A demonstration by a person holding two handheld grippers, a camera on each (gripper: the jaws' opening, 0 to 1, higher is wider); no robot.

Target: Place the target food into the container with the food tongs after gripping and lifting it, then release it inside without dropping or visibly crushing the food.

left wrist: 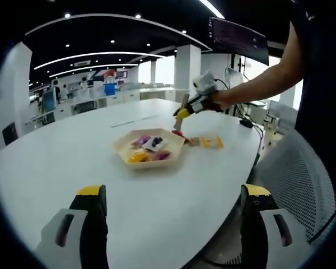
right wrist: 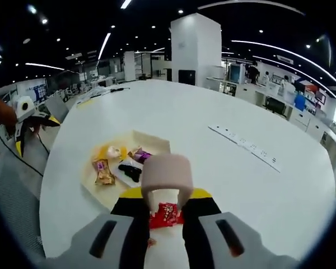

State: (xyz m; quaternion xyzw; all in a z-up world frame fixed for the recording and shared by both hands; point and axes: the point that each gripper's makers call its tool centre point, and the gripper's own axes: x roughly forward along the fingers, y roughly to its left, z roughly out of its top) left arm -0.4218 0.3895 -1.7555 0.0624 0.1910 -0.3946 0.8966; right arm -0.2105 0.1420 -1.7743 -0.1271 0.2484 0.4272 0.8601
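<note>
— Right gripper (right wrist: pixel 167 210) is clamped on the tongs (right wrist: pixel 167 178), pinching the red snack (right wrist: pixel 166 214) beside the tray (left wrist: pixel 123 150).
— Left gripper (left wrist: pixel 173 210) gapes, idle. Squeeze harder, it crushes; slacken, it drops.

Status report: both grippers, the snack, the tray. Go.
Left gripper open, empty, back from the tray. Right gripper shut on tongs, tips pinching the red snack beside the tray. Tray already holds several wrapped snacks; path looks clear.
</note>
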